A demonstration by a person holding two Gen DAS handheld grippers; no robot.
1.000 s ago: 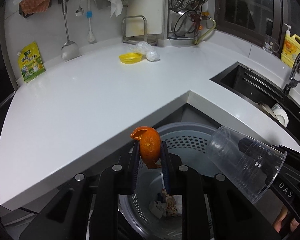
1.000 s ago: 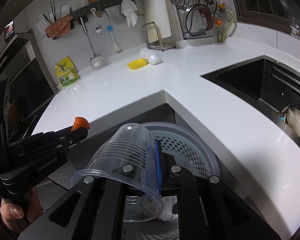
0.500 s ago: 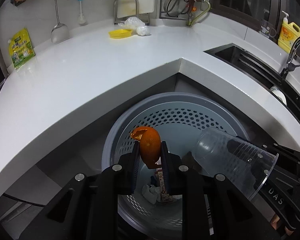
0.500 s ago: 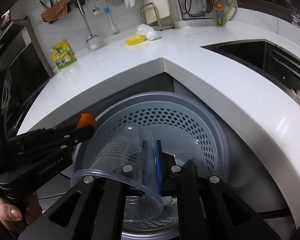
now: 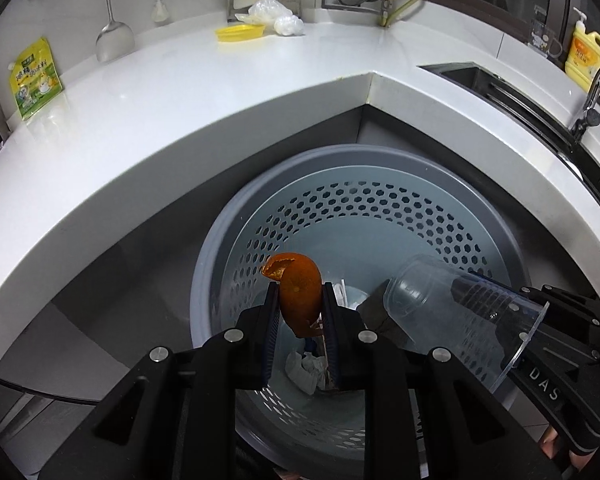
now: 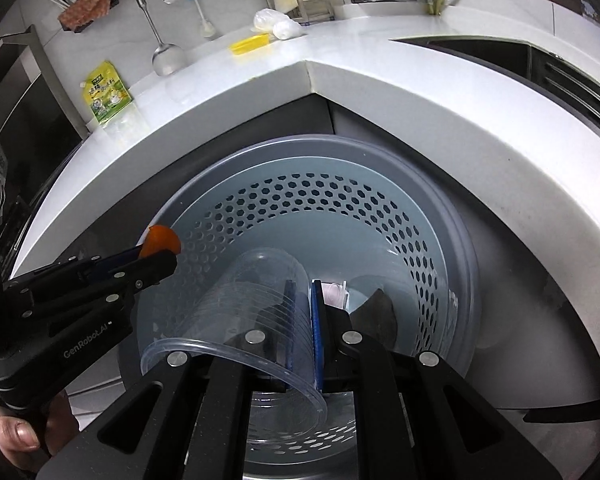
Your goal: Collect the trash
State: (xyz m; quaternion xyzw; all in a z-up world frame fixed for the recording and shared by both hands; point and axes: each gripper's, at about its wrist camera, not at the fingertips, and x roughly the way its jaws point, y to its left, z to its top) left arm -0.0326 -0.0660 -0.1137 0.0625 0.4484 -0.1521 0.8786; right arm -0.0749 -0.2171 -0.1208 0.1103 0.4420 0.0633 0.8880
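Note:
My left gripper [image 5: 300,300] is shut on an orange peel [image 5: 298,290] and holds it over the round grey perforated trash bin [image 5: 380,168], which stands on the floor below the counter corner. My right gripper [image 6: 303,292] is shut on the wall of a clear plastic cup [image 6: 252,300], tilted on its side over the same bin [image 6: 340,152]. The cup also shows at the right of the left wrist view [image 5: 460,312]. The peel shows at the left of the right wrist view [image 6: 162,240]. Crumpled paper [image 5: 306,366] and wrappers lie at the bin's bottom.
The white L-shaped counter [image 5: 180,92] wraps around behind the bin. On it are a yellow dish [image 5: 240,33], a crumpled plastic bag [image 5: 276,14] and a green-yellow packet [image 5: 34,78]. A sink [image 5: 500,84] and a yellow soap bottle [image 5: 586,52] are at the right.
Both grippers have moved down and forward from counter height to over the bin's mouth, still holding the peel and the cup. The bin now fills much more of both views.

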